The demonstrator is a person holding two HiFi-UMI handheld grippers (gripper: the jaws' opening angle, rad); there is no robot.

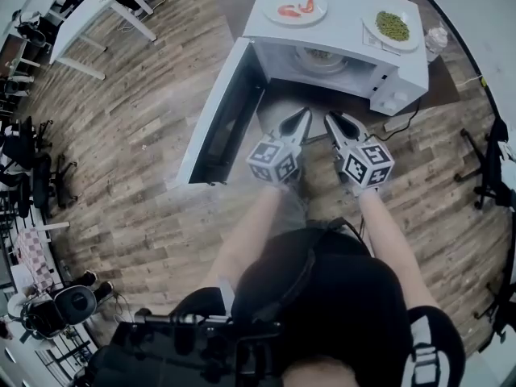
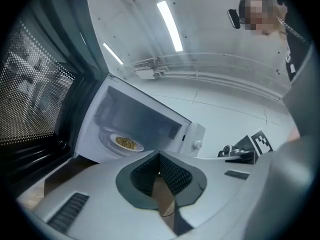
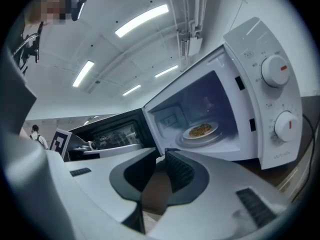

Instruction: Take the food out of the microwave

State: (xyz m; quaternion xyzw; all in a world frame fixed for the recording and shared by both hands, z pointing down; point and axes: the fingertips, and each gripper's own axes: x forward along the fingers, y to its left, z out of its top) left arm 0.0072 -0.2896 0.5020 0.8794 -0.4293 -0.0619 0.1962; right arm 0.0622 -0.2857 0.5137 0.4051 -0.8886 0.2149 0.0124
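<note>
A white microwave (image 1: 345, 16) stands on a dark table with its door (image 1: 222, 116) swung open to the left. On the turntable inside lies a white plate of yellowish food (image 1: 318, 57) (image 2: 126, 143) (image 3: 201, 130). Both grippers hover side by side just in front of the open cavity, pointing into it and apart from the plate. My left gripper (image 1: 304, 115) (image 2: 159, 157) is shut with nothing in it. My right gripper (image 1: 332, 119) (image 3: 161, 157) is open, with a narrow gap between its jaws and nothing in that gap.
Two plates rest on the microwave's top, one with red food (image 1: 294, 9), one with green food (image 1: 393, 27). Two control knobs (image 3: 276, 70) sit on its right front. A power strip (image 1: 399, 122) lies at the table's right. Chairs (image 1: 484, 164) and a white table (image 1: 89, 10) stand around.
</note>
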